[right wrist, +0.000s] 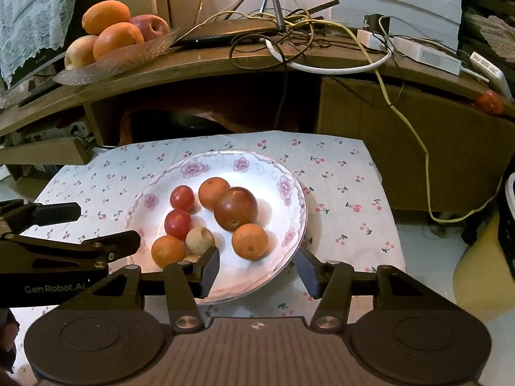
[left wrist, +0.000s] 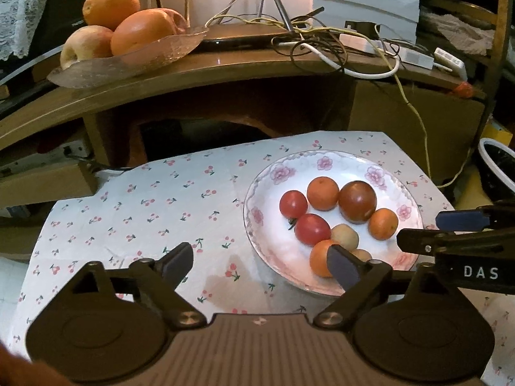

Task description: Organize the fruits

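Right gripper (right wrist: 257, 268) over near rim of flowered plate (right wrist: 291, 189), jaws apart, nothing between; left gripper (right wrist: 106, 226) at plate's left edge. Oranges, tomatoes, pale fruits on plate; glass dish (right wrist: 96, 70) with oranges and apples on wooden shelf (right wrist: 225, 61) behind.

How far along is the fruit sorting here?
Done: all the small fruit sits on the flowered plate, and none lies on the cherry-print cloth. In hand: nothing; the left hand-held gripper and right hand-held gripper are both open and empty. Left: seemingly nothing, unless the plate itself must be moved.

Small pale fruit (right wrist: 192, 258) half hidden behind right gripper (right wrist: 257, 268) finger.
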### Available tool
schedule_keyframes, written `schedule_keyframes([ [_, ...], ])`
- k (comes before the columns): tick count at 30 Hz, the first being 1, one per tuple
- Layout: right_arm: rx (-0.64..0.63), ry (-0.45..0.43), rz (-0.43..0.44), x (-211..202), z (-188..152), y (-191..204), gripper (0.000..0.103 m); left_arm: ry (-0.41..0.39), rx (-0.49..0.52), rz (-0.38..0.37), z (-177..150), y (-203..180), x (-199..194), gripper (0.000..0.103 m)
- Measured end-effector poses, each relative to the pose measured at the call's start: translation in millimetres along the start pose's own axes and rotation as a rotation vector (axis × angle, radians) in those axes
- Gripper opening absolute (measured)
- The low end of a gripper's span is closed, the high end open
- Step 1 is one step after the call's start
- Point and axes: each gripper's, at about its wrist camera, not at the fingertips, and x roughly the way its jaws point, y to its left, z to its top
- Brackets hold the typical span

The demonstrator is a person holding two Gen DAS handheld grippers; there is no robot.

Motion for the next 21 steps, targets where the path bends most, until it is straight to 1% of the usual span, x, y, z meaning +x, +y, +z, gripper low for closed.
schedule_keyframes([
  [4, 0.002, -0.006, 0.002, -5.7, -1.9, 0.0, 0.055, -0.007, 0.000, 0.012, -1.5, -2.7, -4.5, 0.103],
  [11, 0.018, -0.009, -0.004, -13.6, -6.1, -0.9, 0.056, -0.016, 0.016, 0.035, -2.1, -9.4, -17.2, 0.103],
  [21, 0.043, -0.022, -0.004, -30.7, -14.1, 1.5, 0.057, -0.025, -0.003, 0.015, -7.1, -12.0, -33.8, 0.103],
])
